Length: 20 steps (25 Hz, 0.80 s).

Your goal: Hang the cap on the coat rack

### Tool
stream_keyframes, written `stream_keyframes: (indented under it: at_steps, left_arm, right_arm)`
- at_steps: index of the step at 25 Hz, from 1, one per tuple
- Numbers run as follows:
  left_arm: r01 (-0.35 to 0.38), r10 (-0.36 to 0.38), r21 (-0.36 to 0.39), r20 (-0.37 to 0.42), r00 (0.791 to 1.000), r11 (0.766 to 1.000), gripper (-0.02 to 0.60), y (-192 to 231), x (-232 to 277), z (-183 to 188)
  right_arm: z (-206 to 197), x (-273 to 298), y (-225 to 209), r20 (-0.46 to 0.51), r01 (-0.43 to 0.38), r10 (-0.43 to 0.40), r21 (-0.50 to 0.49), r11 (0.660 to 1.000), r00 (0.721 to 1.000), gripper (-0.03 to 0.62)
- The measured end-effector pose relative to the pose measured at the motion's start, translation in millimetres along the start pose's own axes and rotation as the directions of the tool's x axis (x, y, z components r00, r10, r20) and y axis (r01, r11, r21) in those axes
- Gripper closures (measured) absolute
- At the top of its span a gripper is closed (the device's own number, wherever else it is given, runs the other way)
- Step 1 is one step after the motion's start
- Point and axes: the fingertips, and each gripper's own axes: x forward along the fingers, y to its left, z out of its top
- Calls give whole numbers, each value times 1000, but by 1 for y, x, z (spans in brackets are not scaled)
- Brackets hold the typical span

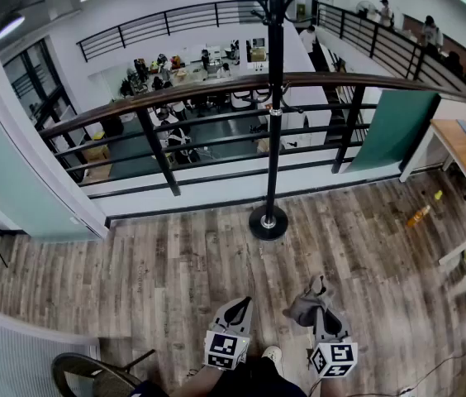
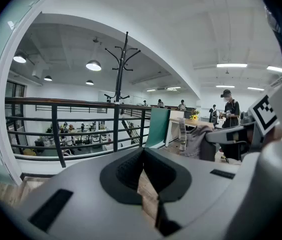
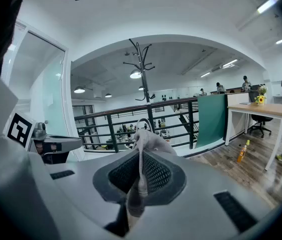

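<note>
At the bottom of the head view, the right gripper (image 1: 322,306) is clenched on a grey cap (image 1: 303,307), which bunches up just ahead of its tip and leans a little towards the left gripper (image 1: 235,309). In the right gripper view the two dark ribbed fingers (image 3: 158,174) stand almost together. A thin fold of the cap's fabric is pinched between them, running down the slit, and the rest of the cloth rises as a crumpled peak above the tips.

The left gripper holds nothing. In its own view its fingers (image 2: 126,171) meet at the tips, and only a narrow wedge of the wooden floor (image 1: 175,271) shows in the slit behind them. It touches no object. The cap appears off to the right in that view, apart from the left gripper's tip.

Both grippers are side by side, low and close to the person, pointing slightly downward towards the coat rack (image 1: 275,98). The rack is a black pole on a round base, standing on the floor ahead of them against the dark railing (image 1: 175,93). Its curved hooks spread out at the top. The cap is well apart from the rack, and every hook that can be seen is bare.
</note>
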Motion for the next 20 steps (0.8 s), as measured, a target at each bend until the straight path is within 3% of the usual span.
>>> stream_keyframes:
  at_steps: [4,7,20]
  left_arm:
    - [55,-56,14,32,998,998,578,-10,-2,1]
    - [47,-49,36,46,998,998,578,-6,0,1]
    - [60,-60,6,7,998,998,578,25,-24,-16]
  right_arm:
    - [-6,-3,9,-12,16,-16,-13,1000,1000,572]
    - [-5,-2,15,-12,27,-27,-33,999,1000,572]
    - [-3,-6,40,16,104,-103,-35,994,995,571]
